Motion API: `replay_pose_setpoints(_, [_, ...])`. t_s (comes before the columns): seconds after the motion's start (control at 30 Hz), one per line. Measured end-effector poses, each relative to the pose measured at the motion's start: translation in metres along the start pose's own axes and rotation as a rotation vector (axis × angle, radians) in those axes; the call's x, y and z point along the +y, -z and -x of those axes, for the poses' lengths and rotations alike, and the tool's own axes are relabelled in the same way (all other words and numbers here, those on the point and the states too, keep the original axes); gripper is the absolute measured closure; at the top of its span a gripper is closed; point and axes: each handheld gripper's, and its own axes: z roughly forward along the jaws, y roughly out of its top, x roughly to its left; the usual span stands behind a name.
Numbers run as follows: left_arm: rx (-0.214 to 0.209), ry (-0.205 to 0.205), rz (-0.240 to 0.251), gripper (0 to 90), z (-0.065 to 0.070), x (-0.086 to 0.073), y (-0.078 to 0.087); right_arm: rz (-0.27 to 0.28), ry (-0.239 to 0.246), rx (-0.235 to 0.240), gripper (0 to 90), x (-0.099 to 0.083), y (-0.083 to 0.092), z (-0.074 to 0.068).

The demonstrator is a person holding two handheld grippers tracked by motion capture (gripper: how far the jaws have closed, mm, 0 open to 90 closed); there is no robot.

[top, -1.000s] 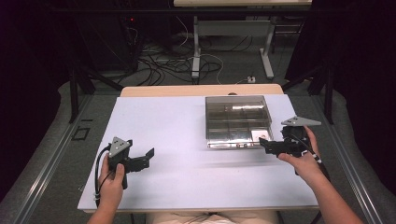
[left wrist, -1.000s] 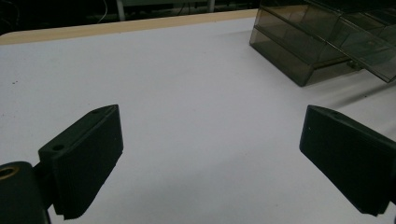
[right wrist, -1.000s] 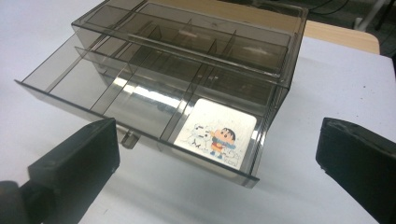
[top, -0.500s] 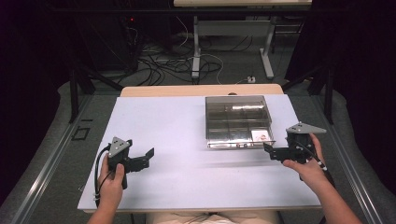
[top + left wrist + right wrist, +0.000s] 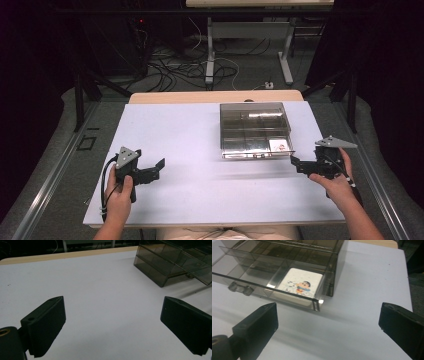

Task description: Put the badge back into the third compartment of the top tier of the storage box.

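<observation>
The white table [image 5: 200,170] carries a clear plastic drawer box [image 5: 255,127] at its far right, its drawer [image 5: 274,280] pulled out toward the person. In the drawer's front right compartment lies a small white card with a cartoon picture [image 5: 300,287].

The step in hand looks like the approach: the right gripper [image 5: 296,162] hangs just off the drawer's front right corner, aimed at it, touching nothing. Its jaws stand spread wide and have just been closing a little, with only bare table between them. The next move probably calls for lining up either with the card, to lift it out over the low front wall, or with the small knob [image 5: 239,288] on the drawer front.

The left gripper [image 5: 159,167] rests well apart at the table's near left, jaws spread wide, empty.
</observation>
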Motion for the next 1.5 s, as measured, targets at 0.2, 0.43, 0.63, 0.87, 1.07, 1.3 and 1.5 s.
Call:
replay_pose_setpoints(0.2, [-0.004, 0.007, 0.001, 6.2, 0.001, 0.0, 0.0, 0.005, -0.038, -0.016, 2.4, -0.007, -0.002, 0.01])
replay_pose_setpoints(0.43, [-0.004, 0.007, 0.004, 6.2, 0.0, 0.0, 0.0, 0.01, -0.073, -0.055, 3.4, -0.012, -0.004, 0.017])
replay_pose_setpoints(0.63, [-0.005, 0.007, 0.003, 6.2, 0.0, 0.0, 0.0, 0.012, -0.111, -0.085, 4.2, -0.019, -0.007, 0.023])
replay_pose_setpoints(0.87, [-0.009, 0.004, 0.001, 6.2, 0.0, 0.0, 0.0, -0.014, -0.147, -0.098, 5.1, -0.026, -0.013, 0.028])
replay_pose_setpoints(1.07, [-0.012, 0.004, 0.004, 6.2, 0.0, 0.0, 0.0, -0.029, -0.156, -0.111, 7.1, -0.031, -0.017, 0.031])
replay_pose_setpoints(1.3, [-0.01, 0.006, 0.003, 6.2, 0.0, 0.0, 0.0, -0.044, -0.151, -0.12, 7.2, -0.035, -0.022, 0.033])
replay_pose_setpoints(1.5, [-0.01, 0.004, 0.0, 6.2, -0.001, 0.0, 0.0, -0.053, -0.164, -0.112, 7.2, -0.036, -0.024, 0.034])
